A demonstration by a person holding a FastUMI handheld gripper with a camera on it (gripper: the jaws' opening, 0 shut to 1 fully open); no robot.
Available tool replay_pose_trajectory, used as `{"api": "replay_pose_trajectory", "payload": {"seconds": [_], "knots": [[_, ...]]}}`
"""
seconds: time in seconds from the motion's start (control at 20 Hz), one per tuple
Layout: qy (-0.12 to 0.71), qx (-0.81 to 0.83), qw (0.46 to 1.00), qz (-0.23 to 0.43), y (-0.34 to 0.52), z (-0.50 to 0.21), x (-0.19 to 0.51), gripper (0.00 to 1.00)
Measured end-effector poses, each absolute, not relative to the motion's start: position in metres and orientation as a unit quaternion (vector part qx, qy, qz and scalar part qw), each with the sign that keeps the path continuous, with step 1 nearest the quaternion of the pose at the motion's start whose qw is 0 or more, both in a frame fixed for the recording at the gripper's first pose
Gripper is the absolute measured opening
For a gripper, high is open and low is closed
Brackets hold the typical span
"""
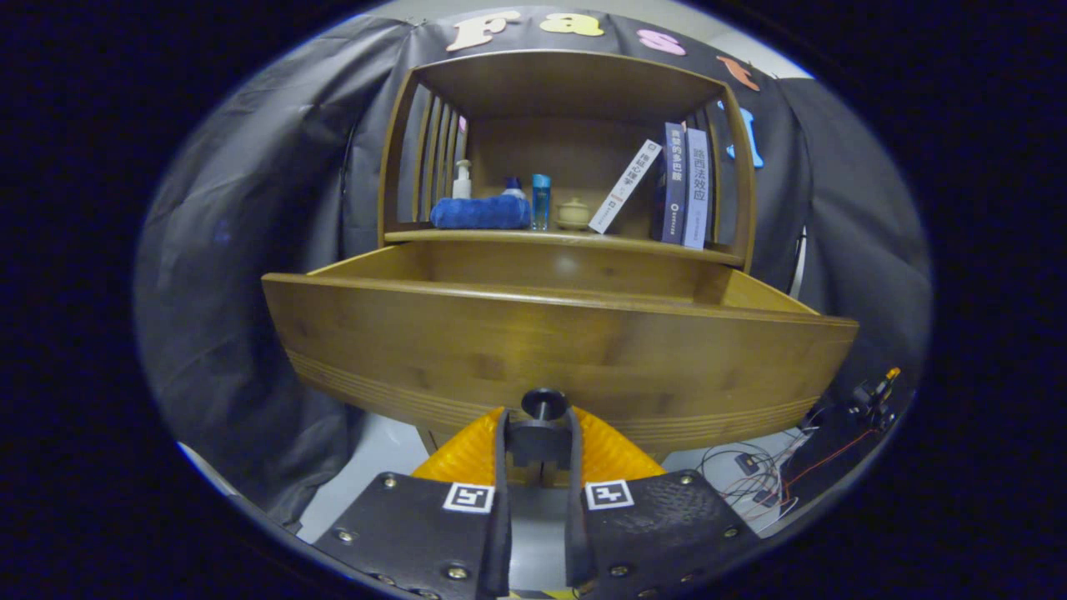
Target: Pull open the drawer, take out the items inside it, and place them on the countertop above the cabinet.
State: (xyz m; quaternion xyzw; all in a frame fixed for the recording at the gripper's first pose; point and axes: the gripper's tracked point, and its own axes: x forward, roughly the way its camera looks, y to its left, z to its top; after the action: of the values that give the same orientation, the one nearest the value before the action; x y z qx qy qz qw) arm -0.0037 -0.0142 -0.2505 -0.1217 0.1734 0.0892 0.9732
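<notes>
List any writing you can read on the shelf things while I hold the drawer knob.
"路西法效应": spine of the pale book.
"贪婪的多巴胺": spine of the dark blue book.
Leaning white book: too blurred to read.
Blue bottle: nothing legible.
The gripper is shut on the knob; no words there.

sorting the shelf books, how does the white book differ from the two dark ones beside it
The white book leans tilted; the two dark books stand upright. The white book looks thinner and pale, with the dark books beside it. All sit on the shelf, spines outward.
</notes>
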Motion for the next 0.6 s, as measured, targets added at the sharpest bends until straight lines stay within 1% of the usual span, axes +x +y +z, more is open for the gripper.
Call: {"api": "replay_pose_trajectory", "payload": {"seconds": [0.15,0.3,0.4,0.45,0.6], "knots": [[0.191,-0.099,0.972,0.089,-0.016,-0.254,-0.015,0.26],[0.188,-0.122,0.971,0.084,-0.016,-0.254,-0.015,0.26],[0.188,-0.12,0.971,0.084,-0.017,-0.252,-0.014,0.4],[0.195,-0.123,0.97,0.082,-0.018,-0.252,-0.013,0.42],[0.188,-0.113,0.973,0.071,-0.024,-0.231,-0.011,0.76]]}}
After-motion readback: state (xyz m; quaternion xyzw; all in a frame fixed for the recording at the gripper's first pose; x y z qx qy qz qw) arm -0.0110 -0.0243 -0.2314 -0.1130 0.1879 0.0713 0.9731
